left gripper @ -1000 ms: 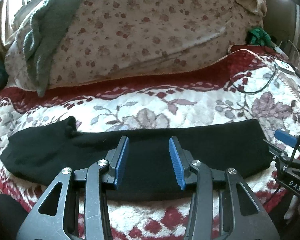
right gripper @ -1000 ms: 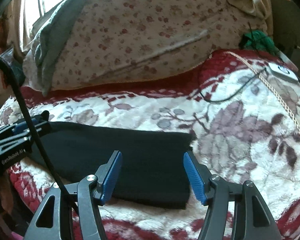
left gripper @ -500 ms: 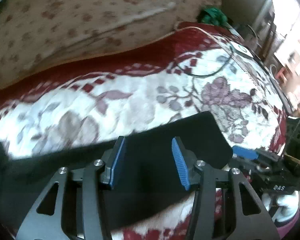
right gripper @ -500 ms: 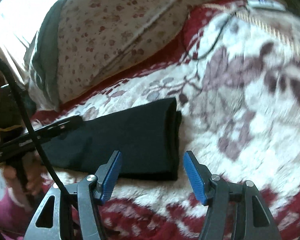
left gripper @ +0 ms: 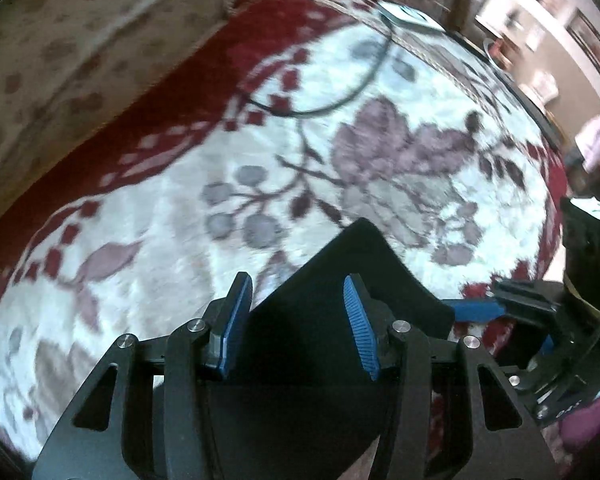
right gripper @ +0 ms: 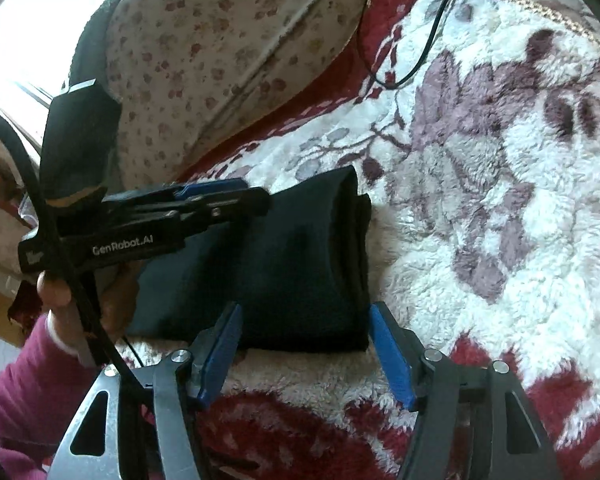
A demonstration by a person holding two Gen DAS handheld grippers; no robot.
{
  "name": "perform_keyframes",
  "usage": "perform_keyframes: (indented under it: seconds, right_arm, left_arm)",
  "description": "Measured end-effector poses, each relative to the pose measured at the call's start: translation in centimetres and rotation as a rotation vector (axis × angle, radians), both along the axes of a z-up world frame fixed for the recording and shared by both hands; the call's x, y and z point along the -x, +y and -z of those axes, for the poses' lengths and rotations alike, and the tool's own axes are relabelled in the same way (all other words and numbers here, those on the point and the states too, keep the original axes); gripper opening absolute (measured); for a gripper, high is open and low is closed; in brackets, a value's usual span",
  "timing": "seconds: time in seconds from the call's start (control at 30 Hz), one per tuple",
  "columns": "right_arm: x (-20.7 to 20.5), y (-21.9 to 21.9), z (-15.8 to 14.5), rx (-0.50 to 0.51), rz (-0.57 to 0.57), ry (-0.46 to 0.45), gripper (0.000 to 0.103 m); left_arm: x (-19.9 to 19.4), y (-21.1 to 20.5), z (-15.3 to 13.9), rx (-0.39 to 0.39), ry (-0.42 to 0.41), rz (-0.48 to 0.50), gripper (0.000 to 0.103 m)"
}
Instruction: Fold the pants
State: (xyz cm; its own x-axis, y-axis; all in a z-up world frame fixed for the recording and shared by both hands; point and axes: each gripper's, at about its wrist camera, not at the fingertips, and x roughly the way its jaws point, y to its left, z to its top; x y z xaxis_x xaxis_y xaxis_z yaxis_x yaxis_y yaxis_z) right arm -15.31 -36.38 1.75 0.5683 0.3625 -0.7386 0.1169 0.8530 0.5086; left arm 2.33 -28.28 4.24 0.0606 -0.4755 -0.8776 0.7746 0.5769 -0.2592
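Black folded pants (right gripper: 284, 264) of soft knit fabric lie on a fleecy white bed blanket with mauve flowers and a dark red border (right gripper: 500, 200), their folded end toward the middle of the bed. In the right wrist view the right hand-held gripper (right gripper: 306, 354) sits low at the near edge of the pants, its blue-padded fingers (right gripper: 220, 350) spread apart to either side of that edge and holding nothing. The left hand-held gripper (right gripper: 220, 196) reaches in from the left over the far side of the garment, held by a hand in a maroon sleeve (right gripper: 28, 380). In the left wrist view, which is motion-blurred, its own fingers (left gripper: 358, 326) stand apart above the dark cloth (left gripper: 320, 320); they seem not to pinch it, though the blur makes that hard to confirm. A thin black cable (right gripper: 424, 44) loops across the blanket's far part. Behind the blanket rises a cream pillow with small reddish flower print (right gripper: 220, 48).
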Motion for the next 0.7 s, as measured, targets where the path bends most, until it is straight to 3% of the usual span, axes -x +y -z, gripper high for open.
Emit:
perform_keyframes:
  seconds: [0.17, 0.3, 0.5, 0.57, 0.6, 0.7]
  right_arm:
    - [-1.1, 0.2, 1.0, 0.0, -0.021, 0.004, 0.067]
    - [-1.9, 1.0, 1.5, 0.024, -0.064, 0.003, 0.076]
    - [-2.2, 0.4, 1.9, -0.018, -0.061, -0.001, 0.076]
    - [-2.3, 0.3, 1.9, -0.03, -0.049, -0.018, 0.075]
    - [-2.2, 0.3, 1.9, -0.031, -0.033, -0.027, 0.068]
    - [-2.4, 0.7, 2.0, 0.017, -0.003, -0.043, 0.042]
  left_arm:
    - [-0.7, -2.1, 1.5, -0.026, 0.054, 0.12, 0.047]
    - [-0.6, -3.4, 2.3, -0.048, 0.044, 0.22, 0.057]
    - [-0.7, -4.7, 3.1, -0.021, 0.087, 0.328, 0.077]
    - [-0.3, -4.9, 3.3, -0.015, 0.062, 0.347, 0.077]
    - [0.1, -5.1, 3.4, -0.021, 0.034, 0.366, 0.077]
    - [1.0, -5.2, 3.2, -0.013, -0.016, 0.391, 0.059]
